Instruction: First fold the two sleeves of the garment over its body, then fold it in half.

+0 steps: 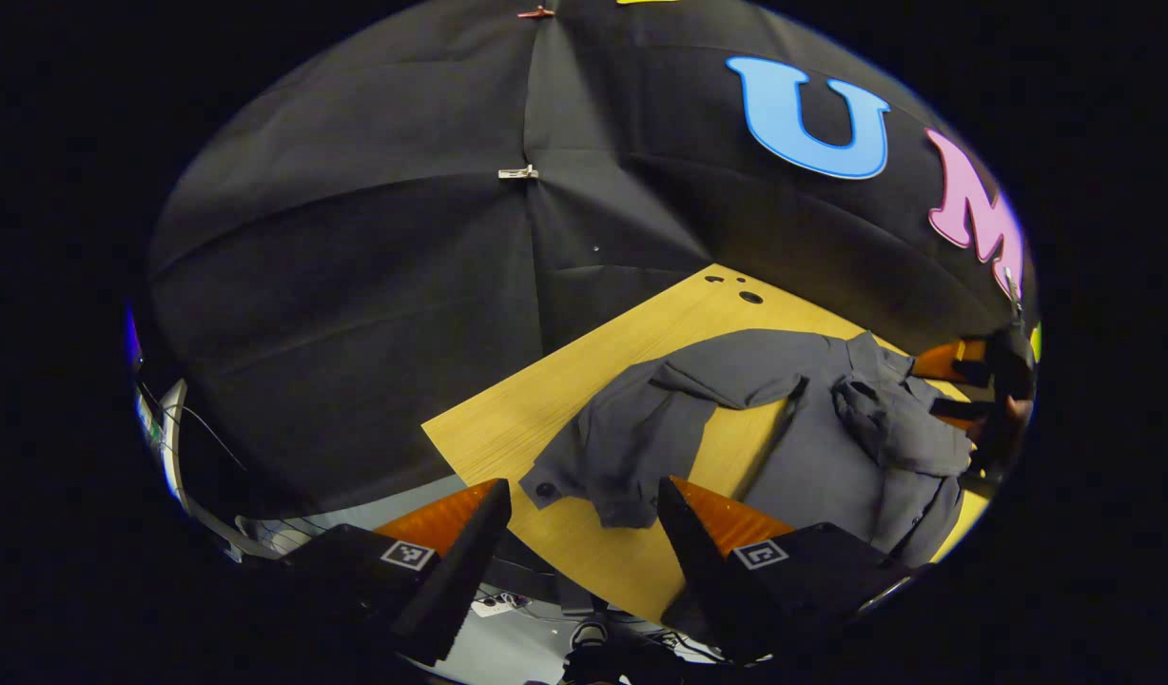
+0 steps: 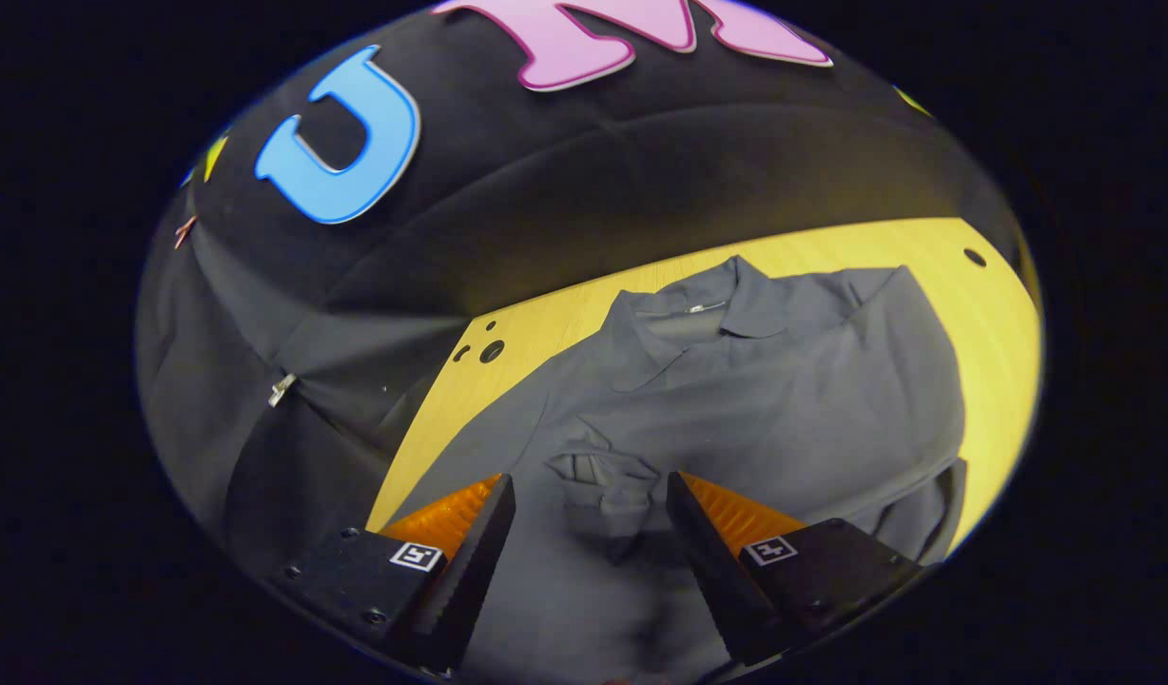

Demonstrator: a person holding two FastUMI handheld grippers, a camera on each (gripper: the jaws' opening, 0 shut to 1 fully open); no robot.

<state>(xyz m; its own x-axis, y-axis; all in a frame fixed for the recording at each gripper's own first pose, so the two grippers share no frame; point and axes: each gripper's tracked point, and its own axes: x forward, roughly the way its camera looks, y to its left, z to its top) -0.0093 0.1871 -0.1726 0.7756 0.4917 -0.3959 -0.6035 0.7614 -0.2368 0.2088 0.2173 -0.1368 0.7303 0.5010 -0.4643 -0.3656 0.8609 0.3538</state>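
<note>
A dark grey collared shirt point(image 1: 831, 457) lies on the yellow wooden table point(image 1: 546, 400). One sleeve point(image 1: 622, 447) stretches out toward me, and its cuff point(image 1: 555, 485) rests near the table's corner, just ahead of my open left gripper point(image 1: 584, 533). The other sleeve point(image 1: 869, 409) lies crumpled over the body. In the right gripper view the shirt point(image 2: 812, 390) has its collar point(image 2: 708, 314) far from me, and the bunched sleeve point(image 2: 603, 476) sits just ahead of my open right gripper point(image 2: 589, 538). The right gripper point(image 1: 964, 388) hovers at the shirt's far side.
Round holes point(image 1: 750, 297) mark the table's far corner, also seen in the right gripper view as holes point(image 2: 492, 350). Black cloth walls stand close behind the table. Below the table's near corner lie pale floor and cables point(image 1: 508, 601). Bare table point(image 2: 998, 314) borders the shirt.
</note>
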